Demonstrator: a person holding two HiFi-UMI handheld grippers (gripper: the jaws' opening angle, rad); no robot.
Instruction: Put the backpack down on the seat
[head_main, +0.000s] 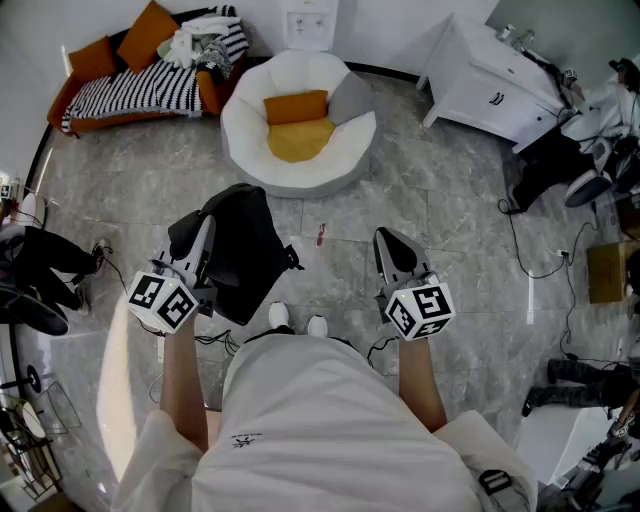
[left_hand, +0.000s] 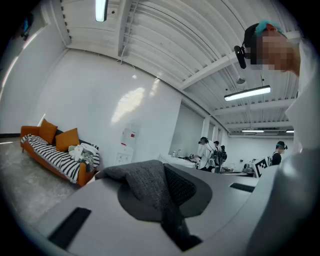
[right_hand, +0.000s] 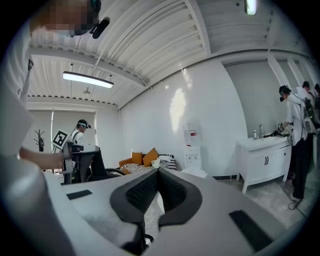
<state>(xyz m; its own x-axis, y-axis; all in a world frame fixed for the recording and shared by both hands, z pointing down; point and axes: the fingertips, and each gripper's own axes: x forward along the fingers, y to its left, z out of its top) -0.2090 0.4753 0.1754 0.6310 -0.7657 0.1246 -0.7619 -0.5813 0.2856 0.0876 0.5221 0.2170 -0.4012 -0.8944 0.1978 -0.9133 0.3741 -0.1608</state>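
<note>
Backpack (head_main: 250, 262) in left gripper (head_main: 207, 228), seat (head_main: 247, 140) ahead

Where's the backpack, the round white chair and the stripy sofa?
backpack (head_main: 245, 255), head view, middle of its black body.
round white chair (head_main: 243, 135), head view, left rim.
stripy sofa (head_main: 130, 90), head view, striped seat.

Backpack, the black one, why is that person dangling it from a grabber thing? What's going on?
A person stands on the grey floor holding a hand-held gripper in each hand. The left hand-held gripper is shut on fabric of the black backpack, which hangs by the person's legs. The right hand-held gripper is shut and empty. The round white seat with its cushions sits ahead; the backpack is not on it yet.
</note>
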